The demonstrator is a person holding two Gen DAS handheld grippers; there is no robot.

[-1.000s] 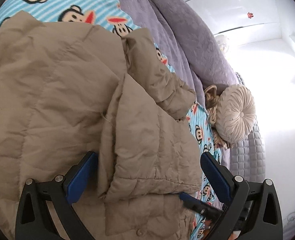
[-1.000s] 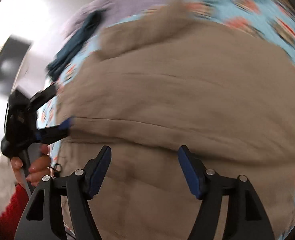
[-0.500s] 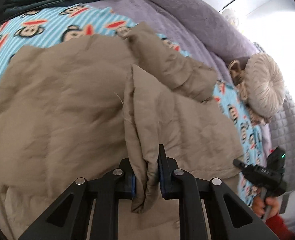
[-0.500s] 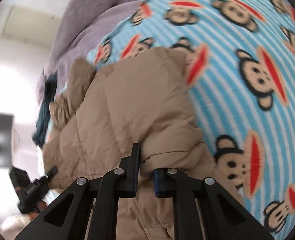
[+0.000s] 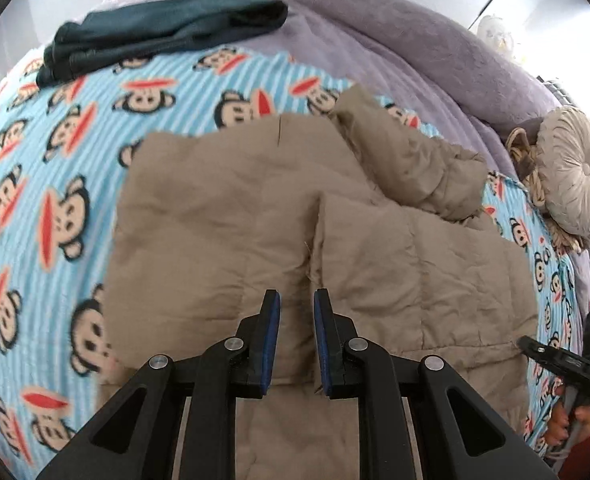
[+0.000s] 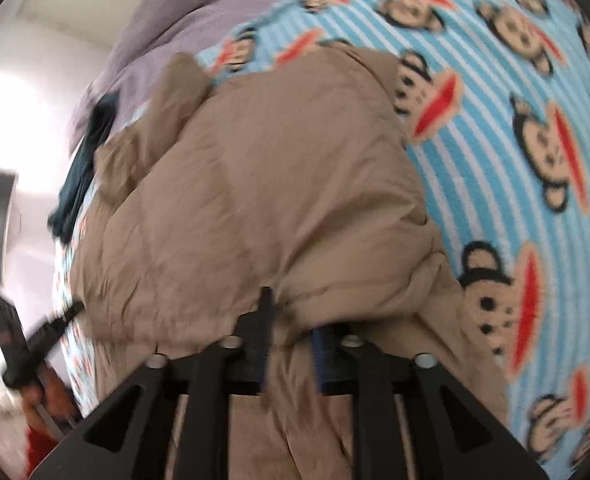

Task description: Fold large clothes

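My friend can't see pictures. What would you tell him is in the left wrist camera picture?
A puffy tan jacket lies on a blue striped monkey-print blanket, with the left gripper over it, jaws slightly apart and seemingly holding nothing. Behind are a dark folded garment, a purple blanket and a round beige cushion.

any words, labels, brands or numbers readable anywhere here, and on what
None can be read.
The blanket bears only a monkey-face pattern, no lettering.
The tan jacket shows no tag or logo.
The dark garment shows no print.
The other gripper seen at the edge has a green light, but any marking on it is too small to read.
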